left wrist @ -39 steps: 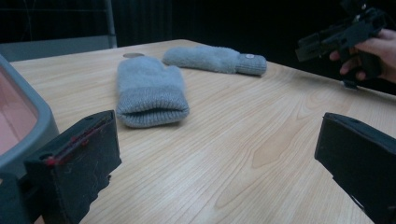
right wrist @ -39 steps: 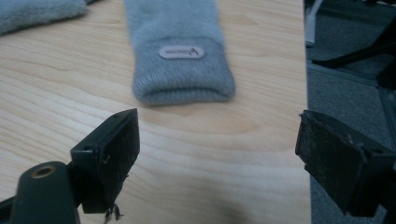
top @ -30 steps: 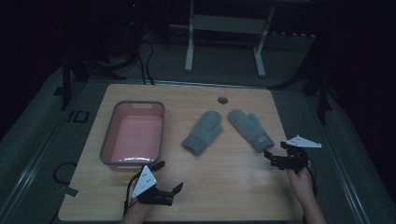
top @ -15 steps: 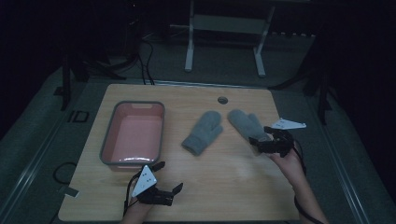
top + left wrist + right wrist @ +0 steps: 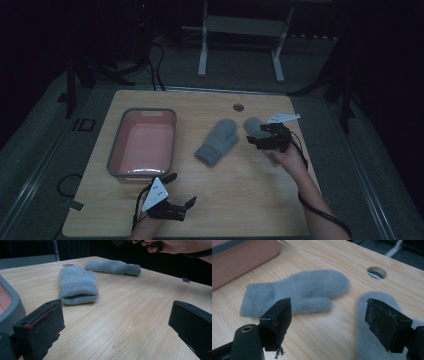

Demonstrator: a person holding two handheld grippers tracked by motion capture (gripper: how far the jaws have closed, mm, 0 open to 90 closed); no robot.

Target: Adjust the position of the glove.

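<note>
Two grey knitted mittens lie on the wooden table. The left mitten lies free with its cuff toward the front. My right gripper hovers open over the right mitten and hides most of it in the high view. Its jaws have just been closing a little, with one jaw over the mitten and bare table between them. My left gripper rests open and empty near the front edge, looking toward both mittens, the farther being the right mitten.
A pink tray with a grey rim stands at the table's left, beside my left gripper. A round cable hole sits near the far edge. A white stand is on the floor beyond the table.
My right gripper has travelled from the table's right edge leftward and away from the person, ending over the right mitten. The left gripper has stayed put.
</note>
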